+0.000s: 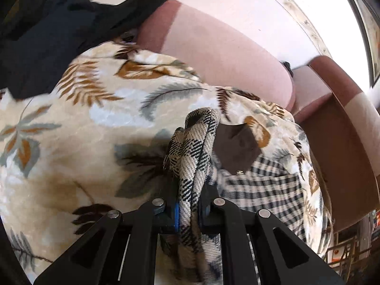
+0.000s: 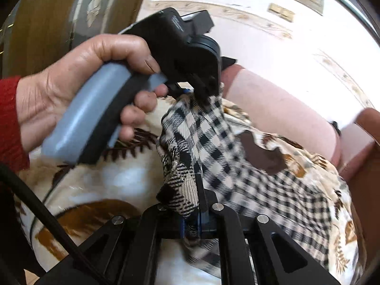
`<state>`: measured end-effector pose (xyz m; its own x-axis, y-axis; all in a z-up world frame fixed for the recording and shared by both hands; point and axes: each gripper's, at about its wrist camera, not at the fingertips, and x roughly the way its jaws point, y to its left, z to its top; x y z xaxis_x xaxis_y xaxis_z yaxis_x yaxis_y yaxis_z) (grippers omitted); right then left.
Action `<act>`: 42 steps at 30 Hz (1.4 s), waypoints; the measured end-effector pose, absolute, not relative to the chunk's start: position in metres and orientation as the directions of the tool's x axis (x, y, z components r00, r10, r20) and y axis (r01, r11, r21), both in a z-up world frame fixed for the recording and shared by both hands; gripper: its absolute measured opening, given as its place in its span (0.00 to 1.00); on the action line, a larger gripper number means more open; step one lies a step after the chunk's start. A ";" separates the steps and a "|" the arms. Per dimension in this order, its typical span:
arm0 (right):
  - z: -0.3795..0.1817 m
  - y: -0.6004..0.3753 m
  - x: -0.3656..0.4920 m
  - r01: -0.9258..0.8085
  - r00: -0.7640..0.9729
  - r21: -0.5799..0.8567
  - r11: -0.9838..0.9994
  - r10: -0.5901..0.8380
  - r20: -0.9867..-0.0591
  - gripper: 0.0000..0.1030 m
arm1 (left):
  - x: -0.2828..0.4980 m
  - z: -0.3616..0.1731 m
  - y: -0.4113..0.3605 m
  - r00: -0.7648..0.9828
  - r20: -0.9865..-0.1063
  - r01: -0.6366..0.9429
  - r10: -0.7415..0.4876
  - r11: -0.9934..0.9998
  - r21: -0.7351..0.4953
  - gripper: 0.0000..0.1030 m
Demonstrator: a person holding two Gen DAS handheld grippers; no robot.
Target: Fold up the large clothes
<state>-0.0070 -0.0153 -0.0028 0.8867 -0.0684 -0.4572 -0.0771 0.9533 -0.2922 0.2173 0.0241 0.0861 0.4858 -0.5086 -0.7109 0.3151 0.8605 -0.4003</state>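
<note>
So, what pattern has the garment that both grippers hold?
Black and cream checks on the garment, clearest in the right wrist view.

Checks, leaves and pink: the colours on view

The shirt [image 1: 197, 156] is a cream and black check, with finer black hatching along its bunched edge, and a dark brown patch [image 2: 263, 159] shows where it lies on the blanket. The blanket [image 1: 78, 142] is cream, printed with rust-orange, grey-green and dark brown leaves and pale white blotches. The sofa [image 1: 225, 54] behind is light pink with brown panels at its arm. A black cloth [image 1: 47, 35] lies at the upper left. Both grippers are black with blue pads [image 1: 176, 213]; the left gripper's handle [image 2: 90, 109] is grey-blue and black. The sleeve [image 2: 10, 118] is red. The wall [image 2: 296, 54] is white with a faded tan floral border.
</note>
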 end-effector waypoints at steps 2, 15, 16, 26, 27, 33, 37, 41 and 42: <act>0.003 -0.036 -0.013 -0.042 0.888 -0.269 0.962 -0.087 -0.452 0.06 | 0.215 0.101 -0.003 0.476 -0.713 0.352 -0.514 0.855 -0.381 0.09; 0.009 -0.182 -0.081 0.225 0.839 -0.004 0.974 -0.196 -0.507 0.05 | 0.168 0.119 -0.232 0.358 -0.756 0.571 -0.548 0.769 -0.287 0.09; 0.008 -0.193 -0.086 0.246 0.835 0.013 0.969 -0.205 -0.511 0.05 | 0.165 0.118 -0.248 0.347 -0.762 0.581 -0.546 0.763 -0.282 0.09; -0.029 -0.302 -0.115 0.421 0.748 0.227 0.878 -0.194 -0.634 0.06 | 0.146 0.092 -0.341 0.278 -0.815 0.628 -0.508 0.738 -0.246 0.17; -0.034 -0.308 -0.114 0.426 0.737 0.241 0.872 -0.180 -0.651 0.06 | 0.145 0.093 -0.339 0.273 -0.807 0.624 -0.523 0.735 -0.265 0.19; -0.049 -0.321 -0.105 0.418 0.692 0.254 0.872 -0.125 -0.711 0.09 | 0.137 0.120 -0.307 0.323 -0.759 0.598 -0.565 0.743 -0.299 0.40; -0.035 -0.336 -0.118 0.428 0.705 0.299 0.853 -0.109 -0.701 0.36 | 0.115 0.127 -0.266 0.391 -0.744 0.618 -0.543 0.753 -0.225 0.47; -0.014 -0.363 -0.143 0.474 0.761 0.376 0.796 -0.156 -0.629 0.45 | 0.093 0.111 -0.228 0.440 -0.758 0.623 -0.482 0.771 -0.130 0.47; -0.011 -0.369 -0.147 0.473 0.781 0.409 0.780 -0.157 -0.604 0.45 | 0.085 0.102 -0.217 0.450 -0.763 0.627 -0.465 0.773 -0.101 0.47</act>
<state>-0.1473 -0.3691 -0.0111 0.7813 -0.1574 -0.6040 0.4733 0.7802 0.4089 0.0850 -0.2174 0.1021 0.4498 -0.4648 -0.7627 0.6269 0.7725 -0.1010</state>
